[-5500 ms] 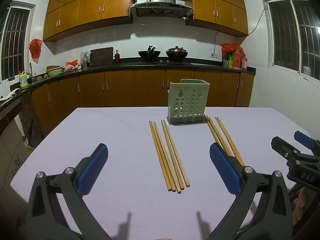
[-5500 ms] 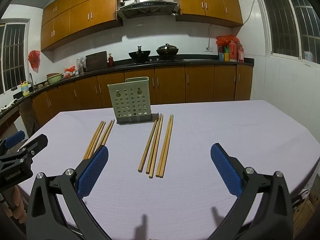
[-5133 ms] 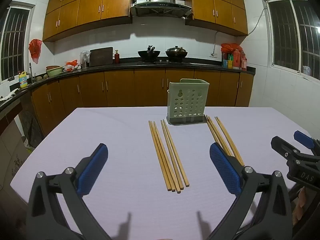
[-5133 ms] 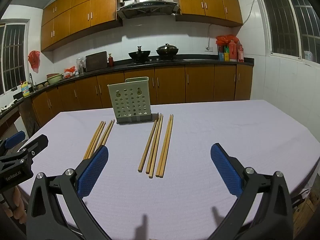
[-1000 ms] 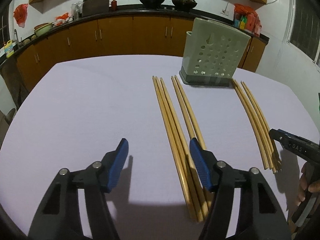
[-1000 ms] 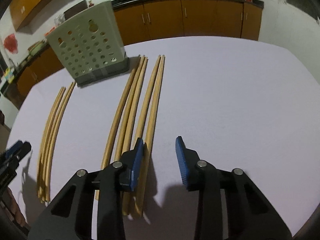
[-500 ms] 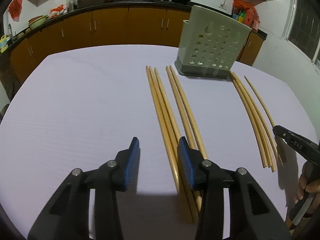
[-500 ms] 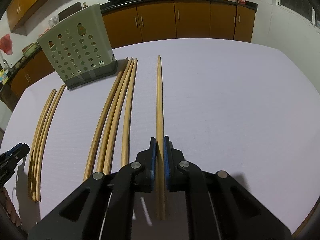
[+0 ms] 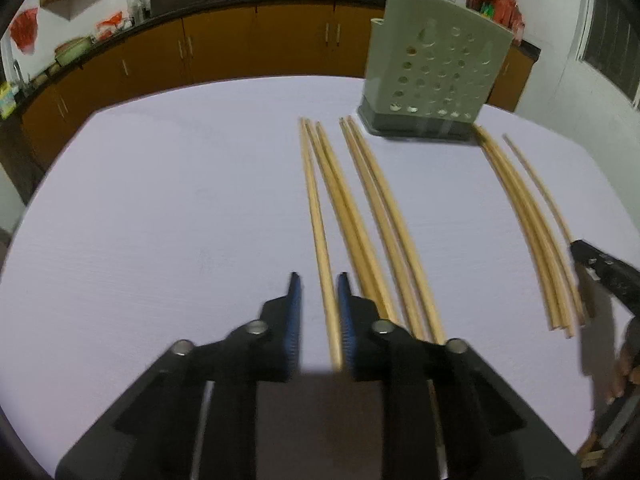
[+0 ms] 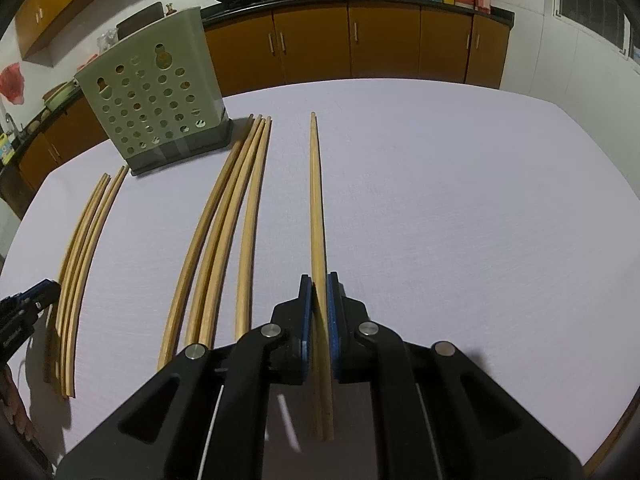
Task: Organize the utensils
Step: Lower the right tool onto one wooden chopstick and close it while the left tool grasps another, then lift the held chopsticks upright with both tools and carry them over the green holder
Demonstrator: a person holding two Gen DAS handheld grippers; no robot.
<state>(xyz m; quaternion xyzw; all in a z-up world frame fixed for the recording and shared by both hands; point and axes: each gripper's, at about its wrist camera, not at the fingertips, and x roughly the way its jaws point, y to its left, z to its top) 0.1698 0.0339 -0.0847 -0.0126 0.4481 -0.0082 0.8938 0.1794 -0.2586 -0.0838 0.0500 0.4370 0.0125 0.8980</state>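
Pick-up step on both sides. Left gripper (image 9: 319, 280): fingers closing around the outermost chopstick (image 9: 316, 216), which lies between them on the desk (image 9: 160, 200); pads not yet pressing. Right gripper (image 10: 316, 280): fingers pinched on a single chopstick (image 10: 316, 200), running straight ahead from them. Perforated holder (image 10: 154, 108) stands ahead, left of the right fingers. Next likely: lift, tip upright, drop into holder.

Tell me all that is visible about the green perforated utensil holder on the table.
The utensil holder is a pale green box, apparently plastic, with round holes across its face and two bigger keyhole-shaped ones near the top. It stands upright on a dark grey base at the far side of the table. Chopsticks lie either side; contact is unclear. Its inside is not visible.
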